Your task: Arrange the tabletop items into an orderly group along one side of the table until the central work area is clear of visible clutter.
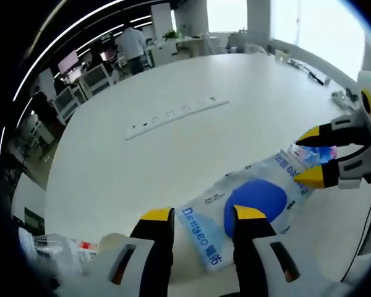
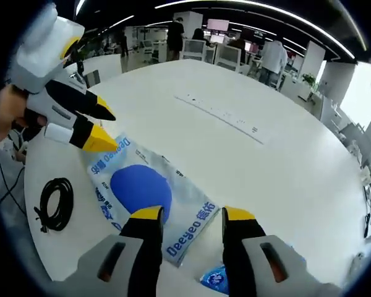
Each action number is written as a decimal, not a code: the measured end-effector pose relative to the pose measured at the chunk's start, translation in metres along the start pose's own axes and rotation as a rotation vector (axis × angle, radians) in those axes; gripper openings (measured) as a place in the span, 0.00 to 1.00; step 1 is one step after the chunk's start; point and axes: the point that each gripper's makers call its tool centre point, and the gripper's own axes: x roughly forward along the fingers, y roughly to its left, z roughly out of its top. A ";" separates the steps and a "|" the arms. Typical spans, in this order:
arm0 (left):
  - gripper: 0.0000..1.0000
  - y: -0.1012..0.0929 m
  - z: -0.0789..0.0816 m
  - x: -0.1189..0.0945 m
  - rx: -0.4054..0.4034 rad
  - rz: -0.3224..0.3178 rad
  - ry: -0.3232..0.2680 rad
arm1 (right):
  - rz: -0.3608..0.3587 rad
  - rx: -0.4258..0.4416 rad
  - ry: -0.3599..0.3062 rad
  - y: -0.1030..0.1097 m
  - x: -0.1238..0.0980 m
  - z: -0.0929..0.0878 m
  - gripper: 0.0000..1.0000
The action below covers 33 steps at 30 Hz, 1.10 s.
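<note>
- Left gripper view, lower left: crumpled clear wrappers (image 1: pixel 52 253) lie at the bench (image 1: pixel 173 154) edge.
- Bottom centre: the left gripper (image 1: pixel 203 215) stands wide open, holding nothing, its yellow tips over the near end of a printed plastic bag (image 1: pixel 250 201) with a blue disc inside.
- Right: the right gripper (image 1: pixel 312 158) has its open tips at the bag's far end, by a small blue packet (image 1: pixel 315 153); contact is unclear.
- Right gripper view, lower left: a coiled black cable (image 2: pixel 57 201) rests beside the bag (image 2: pixel 151 201).
- Upper left: the left gripper (image 2: pixel 105 130), hand-held, meets the bag's corner.
- Bottom centre: the right gripper (image 2: pixel 191 215) gapes empty over the bag's edge.
</note>
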 end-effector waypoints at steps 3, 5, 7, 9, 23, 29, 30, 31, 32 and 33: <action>0.35 -0.002 0.004 -0.011 0.016 -0.001 -0.016 | -0.003 0.006 -0.006 0.000 -0.005 0.002 0.36; 0.35 -0.003 0.005 -0.017 0.016 -0.003 -0.024 | -0.006 0.007 -0.006 0.001 -0.010 0.001 0.35; 0.36 -0.004 0.006 -0.023 0.004 -0.009 -0.034 | -0.007 0.008 -0.007 0.001 -0.014 0.001 0.35; 0.38 -0.005 0.005 -0.029 -0.019 -0.017 -0.043 | -0.005 0.008 -0.005 0.001 -0.016 0.000 0.36; 0.55 0.001 -0.024 -0.079 -0.098 -0.013 -0.063 | 0.028 0.096 -0.063 0.008 -0.067 -0.011 0.57; 0.63 0.006 -0.035 -0.100 -0.129 -0.012 -0.076 | 0.019 0.137 -0.076 0.011 -0.088 -0.022 0.63; 0.64 0.007 -0.038 -0.103 -0.132 -0.009 -0.075 | 0.008 0.146 -0.080 0.010 -0.092 -0.025 0.63; 0.64 0.008 -0.039 -0.104 -0.136 -0.008 -0.074 | 0.006 0.149 -0.082 0.009 -0.092 -0.026 0.64; 0.65 0.010 -0.042 -0.107 -0.144 -0.008 -0.076 | 0.002 0.161 -0.083 0.008 -0.094 -0.029 0.64; 0.66 0.011 -0.044 -0.109 -0.149 -0.006 -0.076 | 0.001 0.168 -0.084 0.007 -0.095 -0.030 0.64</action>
